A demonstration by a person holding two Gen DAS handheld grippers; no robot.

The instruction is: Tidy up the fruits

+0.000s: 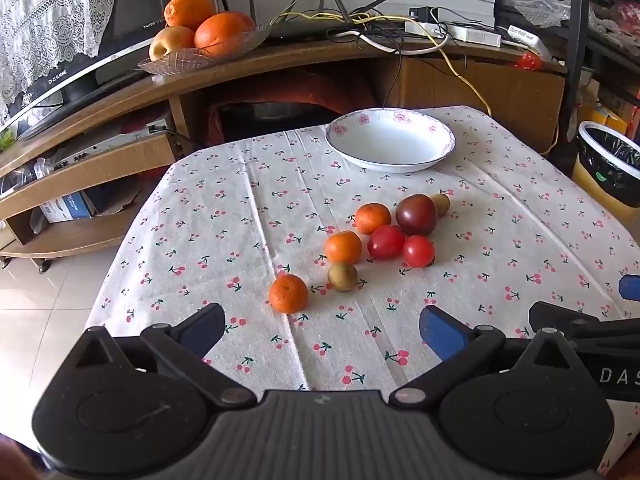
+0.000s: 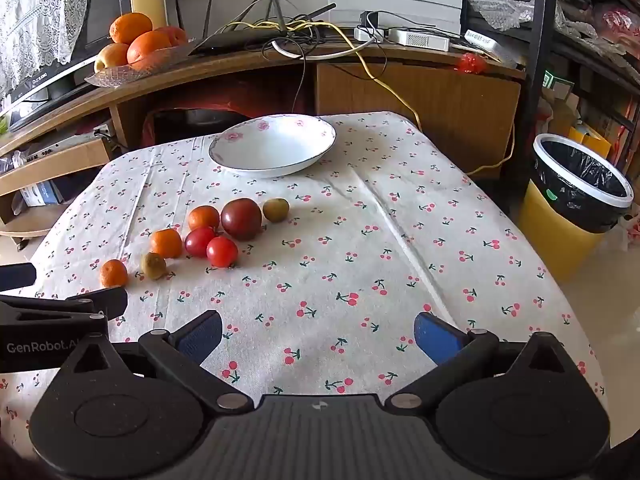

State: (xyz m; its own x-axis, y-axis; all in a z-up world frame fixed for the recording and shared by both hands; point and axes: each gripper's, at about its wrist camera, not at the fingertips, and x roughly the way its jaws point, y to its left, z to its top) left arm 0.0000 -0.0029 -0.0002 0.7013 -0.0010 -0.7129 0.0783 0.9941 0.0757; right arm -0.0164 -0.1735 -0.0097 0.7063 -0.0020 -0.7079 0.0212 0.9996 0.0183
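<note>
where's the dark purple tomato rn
In both views the dark tomato sits on the tablecloth, touching two red tomatoes in front, below the white bowl.

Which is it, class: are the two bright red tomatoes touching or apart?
Touching. In the left wrist view the larger red tomato and the smaller red tomato press together with no cloth visible between them.

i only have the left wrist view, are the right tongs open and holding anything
Observer: The right tongs are open, with only bare tablecloth between them.
Operator: what's that brown thing half hidden behind the dark tomato
Observer: A small round brownish-green fruit. The right wrist view shows it whole, lying on the cloth beside the tomato, on the side away from the oranges.
</note>
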